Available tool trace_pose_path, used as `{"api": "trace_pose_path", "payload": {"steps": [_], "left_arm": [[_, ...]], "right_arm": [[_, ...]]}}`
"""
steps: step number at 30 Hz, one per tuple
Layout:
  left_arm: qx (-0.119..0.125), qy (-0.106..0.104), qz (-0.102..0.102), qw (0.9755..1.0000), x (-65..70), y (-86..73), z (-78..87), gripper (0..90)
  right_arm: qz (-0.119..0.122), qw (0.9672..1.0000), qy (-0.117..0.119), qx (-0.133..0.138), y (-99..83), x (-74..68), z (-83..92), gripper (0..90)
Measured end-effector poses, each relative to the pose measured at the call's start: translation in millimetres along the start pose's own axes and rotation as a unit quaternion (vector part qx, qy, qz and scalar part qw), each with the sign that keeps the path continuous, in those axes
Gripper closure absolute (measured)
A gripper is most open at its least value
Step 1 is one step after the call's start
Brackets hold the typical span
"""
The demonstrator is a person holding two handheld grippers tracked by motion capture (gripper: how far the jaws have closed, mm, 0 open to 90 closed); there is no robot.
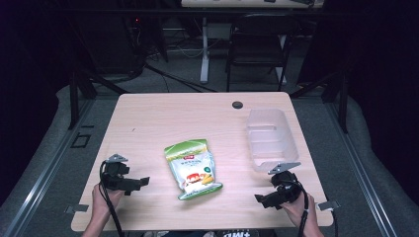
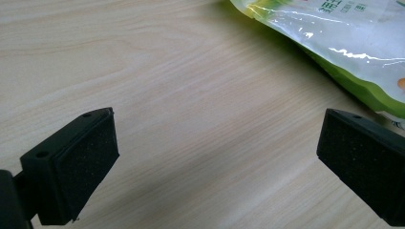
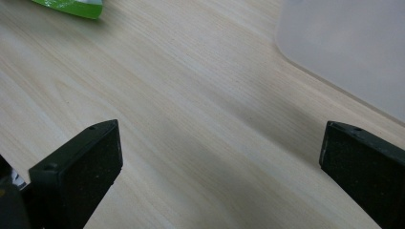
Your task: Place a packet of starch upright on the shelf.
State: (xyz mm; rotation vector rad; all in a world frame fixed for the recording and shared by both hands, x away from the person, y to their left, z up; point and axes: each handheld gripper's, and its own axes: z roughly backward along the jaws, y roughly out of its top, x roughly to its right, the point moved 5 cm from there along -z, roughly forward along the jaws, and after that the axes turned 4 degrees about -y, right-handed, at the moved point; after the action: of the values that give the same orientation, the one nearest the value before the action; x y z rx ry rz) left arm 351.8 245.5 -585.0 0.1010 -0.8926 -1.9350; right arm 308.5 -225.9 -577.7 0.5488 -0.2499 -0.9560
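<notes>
Green snack pouch lies mid-table; left gripper just left of it, jaws apart; right gripper right of it, jaws apart, near the clear plastic tub.

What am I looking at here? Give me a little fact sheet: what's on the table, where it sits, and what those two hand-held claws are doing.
surface: light wooden table
main item: green and white snack bag, lying flat near the middle
container: clear plastic bin, on the right side of the table, nothing visible inside
left gripper: open, holds nothing, left of the bag, apart from it
right gripper: open, holds nothing, just in front of the bin
small extra: dark round cap at the far edge
</notes>
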Motion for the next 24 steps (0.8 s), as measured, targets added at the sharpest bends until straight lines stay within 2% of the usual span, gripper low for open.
{"api": "trace_pose_path", "payload": {"steps": [4,5,6,9,14,18,21,24], "left_arm": [[0.004,-0.008,0.01,0.9999,0.1,0.9,-0.1,0.3],[0.007,-0.019,0.015,0.9997,0.9,2.5,0.0,0.3],[0.007,-0.019,0.015,0.9997,0.9,2.5,0.0,0.3],[0.008,-0.026,0.013,0.9995,2.3,4.2,-1.0,0.3],[0.002,-0.026,0.006,0.9996,3.2,6.2,-4.5,0.2],[-0.007,-0.022,-0.003,0.9997,1.3,8.1,-10.0,0.2],[-0.014,-0.025,-0.011,0.9995,0.8,7.5,-11.3,0.2],[-0.013,-0.031,-0.01,0.9994,0.3,8.1,-12.8,0.2]], "right_arm": [[0.002,1.0,-0.001,-0.001,0.4,-0.3,-0.4,0.1],[0.002,1.0,0.004,0.0,0.7,-1.5,-1.1,0.0],[0.002,1.0,0.004,0.0,0.7,-1.5,-1.1,0.0],[0.009,0.9997,0.019,-0.012,0.7,-3.7,-3.3,1.1],[0.014,0.9998,0.016,-0.005,6.0,-6.2,-2.2,0.6],[0.014,0.9997,0.021,-0.005,16.2,-7.7,-5.8,1.3],[0.019,0.9995,0.025,0.001,25.2,-9.8,-7.5,1.4],[0.024,0.9992,0.033,-0.003,31.5,-12.7,-12.4,1.4]]}}
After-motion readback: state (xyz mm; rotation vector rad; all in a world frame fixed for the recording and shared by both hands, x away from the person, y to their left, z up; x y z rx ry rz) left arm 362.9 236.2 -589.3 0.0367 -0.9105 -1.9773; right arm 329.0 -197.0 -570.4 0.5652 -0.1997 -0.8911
